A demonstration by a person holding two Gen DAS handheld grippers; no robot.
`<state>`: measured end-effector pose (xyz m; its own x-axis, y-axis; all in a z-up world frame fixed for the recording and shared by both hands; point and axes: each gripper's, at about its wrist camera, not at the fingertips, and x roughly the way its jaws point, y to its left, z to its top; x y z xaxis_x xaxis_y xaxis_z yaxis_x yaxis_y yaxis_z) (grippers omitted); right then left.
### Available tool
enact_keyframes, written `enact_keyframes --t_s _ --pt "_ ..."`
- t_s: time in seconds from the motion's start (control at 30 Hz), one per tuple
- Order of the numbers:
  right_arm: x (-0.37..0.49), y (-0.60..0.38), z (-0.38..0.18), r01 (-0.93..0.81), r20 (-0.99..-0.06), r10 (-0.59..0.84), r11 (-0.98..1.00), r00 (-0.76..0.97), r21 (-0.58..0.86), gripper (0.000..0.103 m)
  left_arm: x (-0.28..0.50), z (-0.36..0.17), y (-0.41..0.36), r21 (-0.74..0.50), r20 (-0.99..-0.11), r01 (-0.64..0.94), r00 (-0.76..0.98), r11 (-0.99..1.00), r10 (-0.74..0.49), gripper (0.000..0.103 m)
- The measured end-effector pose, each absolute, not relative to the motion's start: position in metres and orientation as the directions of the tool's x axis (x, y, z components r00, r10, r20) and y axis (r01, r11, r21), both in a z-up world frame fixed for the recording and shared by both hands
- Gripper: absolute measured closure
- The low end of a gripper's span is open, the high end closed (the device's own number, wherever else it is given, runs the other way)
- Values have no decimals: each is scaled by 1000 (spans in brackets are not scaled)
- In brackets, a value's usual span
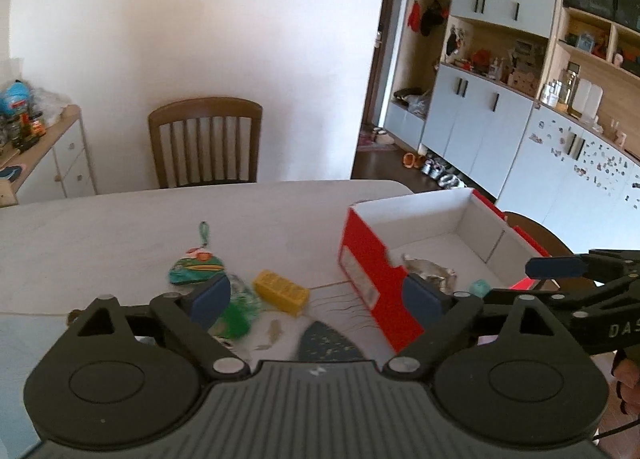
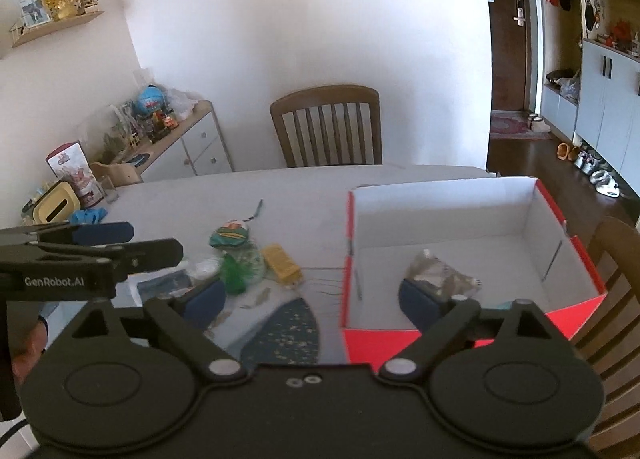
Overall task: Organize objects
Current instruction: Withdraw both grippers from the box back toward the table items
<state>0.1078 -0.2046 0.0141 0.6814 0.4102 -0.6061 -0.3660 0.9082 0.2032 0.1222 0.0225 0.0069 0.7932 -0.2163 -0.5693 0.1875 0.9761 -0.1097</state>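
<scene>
A red shoebox [image 1: 372, 259] with a white inside stands open on the right of the pale table [image 1: 120, 227]. In it lie a crumpled silver foil packet [image 1: 430, 271] and a small teal object [image 1: 479, 287]. Left of the box lie a yellow block [image 1: 282, 292], a green pouch [image 1: 196, 269] with a loop, and a green feathery thing [image 1: 236, 319] in clear wrap. My left gripper [image 1: 316, 295] hangs open above the table by the box's near left corner, holding nothing. My right gripper [image 2: 312, 299] is open over the box's [image 2: 440, 207] front left edge, near the foil packet [image 2: 440, 273].
A dark blue speckled patch [image 2: 284, 331] marks the tabletop under the grippers. A wooden chair [image 2: 326, 123] stands at the far side, another chair [image 2: 616, 259] at the right. A cluttered sideboard [image 2: 180, 139] lines the left wall. A blue glove [image 2: 88, 215] and packets sit at the table's left end.
</scene>
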Motion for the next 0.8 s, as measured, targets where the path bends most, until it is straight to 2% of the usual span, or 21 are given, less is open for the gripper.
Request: enact_keyframes --t_s 0.17,0.23,0.5,0.8 --pt "102 -179 11 -353 -621 405 911 671 212 7 113 1 58 -119 -550 180 807 976 -216 8" --pt "99 -169 10 -350 -626 404 912 667 216 7 111 1 70 -124 -537 180 815 976 -219 0" --pt "91 -127 1 -343 -647 386 918 658 198 7 112 -12 117 -93 -516 188 830 978 -209 0" --pt "89 -81 -19 -374 -678 392 909 621 183 7 140 -51 166 -79 -592 206 778 975 -212 0"
